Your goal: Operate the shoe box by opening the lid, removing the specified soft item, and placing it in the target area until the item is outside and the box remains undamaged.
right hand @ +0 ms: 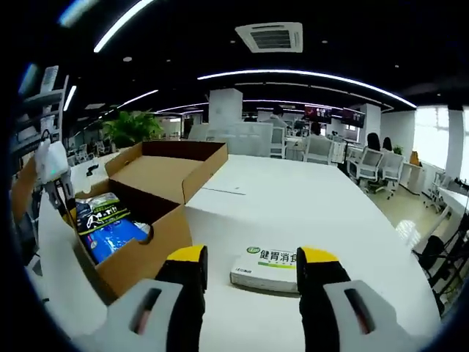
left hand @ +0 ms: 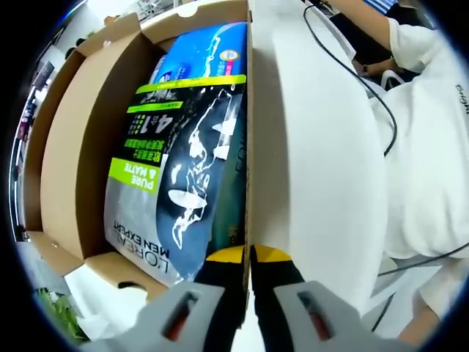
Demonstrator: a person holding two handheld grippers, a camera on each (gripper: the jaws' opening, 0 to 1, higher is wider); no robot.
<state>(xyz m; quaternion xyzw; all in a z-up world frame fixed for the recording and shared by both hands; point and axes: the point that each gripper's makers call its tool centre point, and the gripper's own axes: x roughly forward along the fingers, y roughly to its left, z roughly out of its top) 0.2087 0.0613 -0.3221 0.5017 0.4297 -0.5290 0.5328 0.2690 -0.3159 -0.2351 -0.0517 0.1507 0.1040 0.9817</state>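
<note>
Two glossy soft pouches, a black-and-grey one (left hand: pixel 172 191) over a blue one (left hand: pixel 209 48), lie inside the open brown cardboard box (left hand: pixel 73 154); light, limp, slippery, so I'd pinch an edge. My left gripper (left hand: pixel 248 257) is closed on the box wall; my right gripper (right hand: pixel 253 268) is open above the white surface (right hand: pixel 308 205).

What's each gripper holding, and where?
Left gripper is shut on the box wall's top edge. Right gripper is open, holding nothing.

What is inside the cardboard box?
Inside the open cardboard box lie a grey-black pouch and a blue pouch. Anything beneath them is covered.
</note>
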